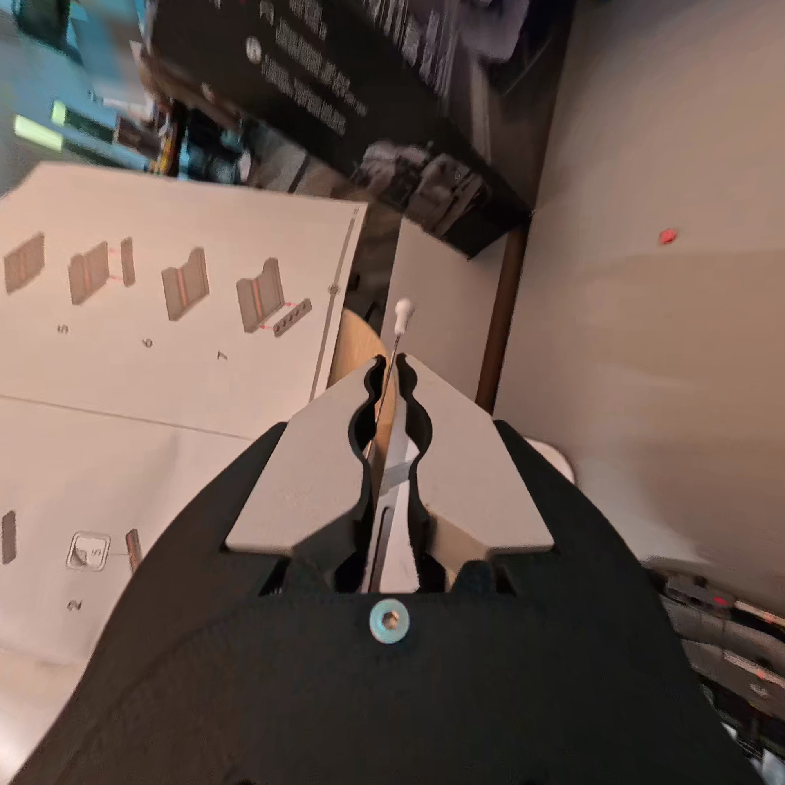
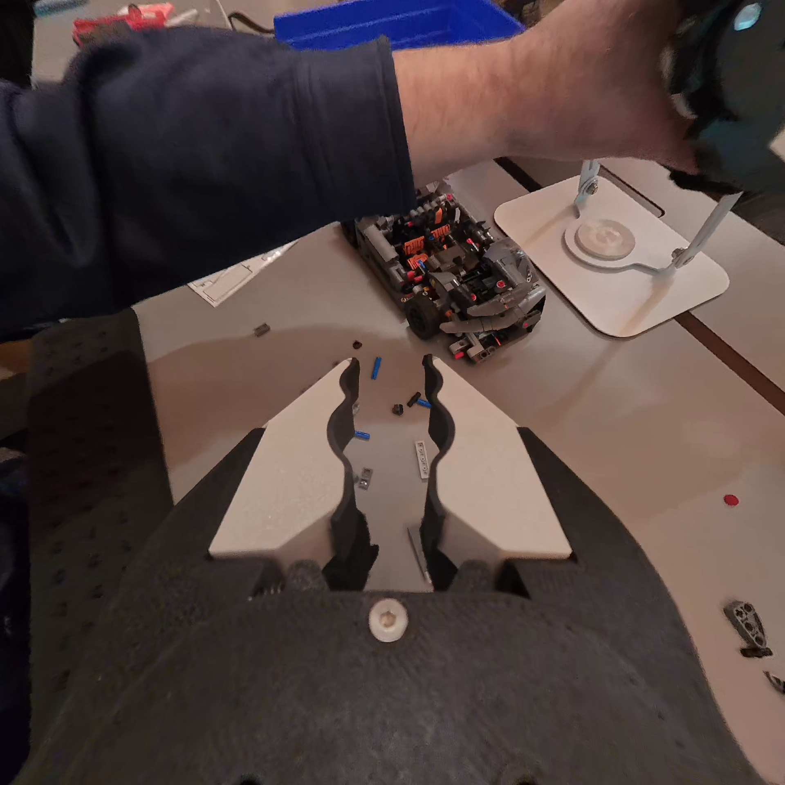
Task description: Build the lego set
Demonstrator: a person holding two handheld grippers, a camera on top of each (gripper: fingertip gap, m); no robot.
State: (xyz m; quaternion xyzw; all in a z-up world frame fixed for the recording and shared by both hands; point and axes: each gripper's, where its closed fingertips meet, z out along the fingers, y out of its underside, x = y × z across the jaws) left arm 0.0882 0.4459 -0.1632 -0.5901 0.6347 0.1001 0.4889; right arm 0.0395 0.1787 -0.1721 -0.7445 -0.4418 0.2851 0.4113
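In the left wrist view my left gripper (image 1: 391, 360) is shut on a thin metal rod (image 1: 396, 344) with a white tip (image 1: 403, 312). The rod runs straight between the pads and sticks out past the fingertips. The open instruction booklet (image 1: 170, 340) stands just to the left. In the right wrist view my right gripper (image 2: 391, 361) is open and empty above the table. A blue pin (image 2: 376, 368), small black pins (image 2: 414, 399) and a grey plate (image 2: 422, 459) lie loose on the table between its fingers. The part-built grey car model (image 2: 450, 272) stands beyond them.
The person's sleeve (image 2: 191, 148) reaches across the top of the right wrist view towards a white stand base (image 2: 637, 297) with metal arms. A blue bin (image 2: 395, 21) stands at the back. A grey beam piece (image 2: 747, 624) and a red dot (image 2: 730, 500) lie at right. The black set box (image 1: 340, 85) stands behind the booklet. Across from one pair of fingers to the other is roughly 25 cm.
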